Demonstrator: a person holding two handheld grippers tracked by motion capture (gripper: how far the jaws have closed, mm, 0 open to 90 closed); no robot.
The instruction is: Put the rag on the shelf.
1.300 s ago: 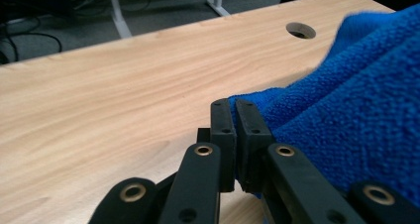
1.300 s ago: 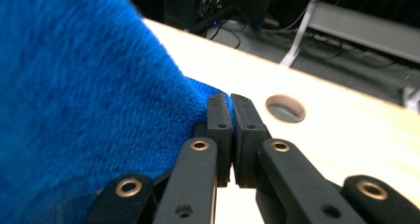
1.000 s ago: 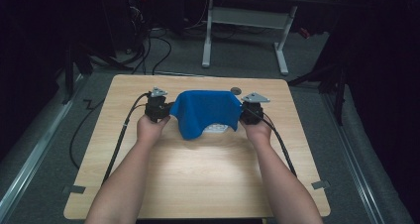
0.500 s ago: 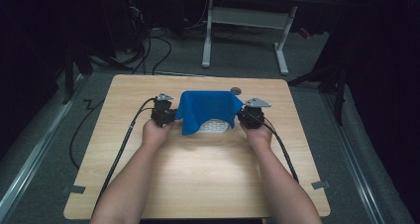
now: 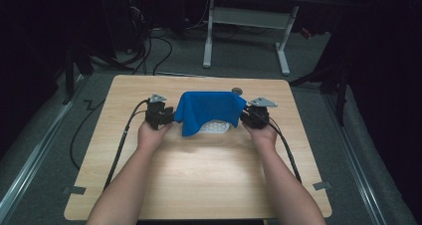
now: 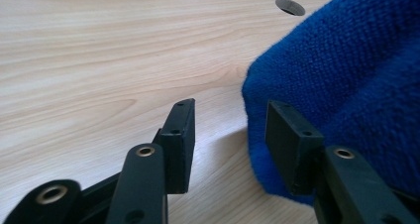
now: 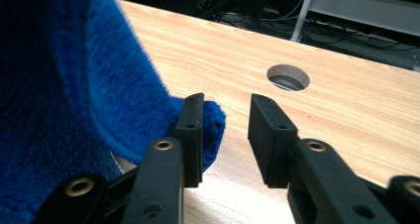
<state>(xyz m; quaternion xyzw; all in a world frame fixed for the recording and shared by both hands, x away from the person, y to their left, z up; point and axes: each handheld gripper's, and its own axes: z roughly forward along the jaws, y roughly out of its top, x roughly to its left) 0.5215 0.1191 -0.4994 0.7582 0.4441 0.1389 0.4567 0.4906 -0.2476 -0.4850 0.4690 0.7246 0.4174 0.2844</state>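
Note:
A blue fleecy cloth [image 5: 210,111] lies draped over a white object [image 5: 215,128], whose front edge peeks out beneath it. My left gripper [image 5: 170,117] sits at the cloth's left edge and my right gripper [image 5: 245,117] at its right edge. Both pairs of jaws have just been opening and now stand open. In the left gripper view the gripper [image 6: 230,135] shows bare table in its gap, with the cloth [image 6: 341,80] against one jaw. In the right gripper view the gripper [image 7: 225,135] has a cloth corner [image 7: 212,122] just beside one jaw, unpinched.
The light wooden table [image 5: 199,185] has a round cable hole [image 5: 237,91] just behind the cloth. The person's forearms reach in from the near edge. Cables trail from both grippers toward the table's front. Dark floor and a desk frame lie beyond.
Both grippers have let go of the cloth's side edges, and their jaws stand apart now. The cloth has settled lower over the white object. The hands have barely shifted.

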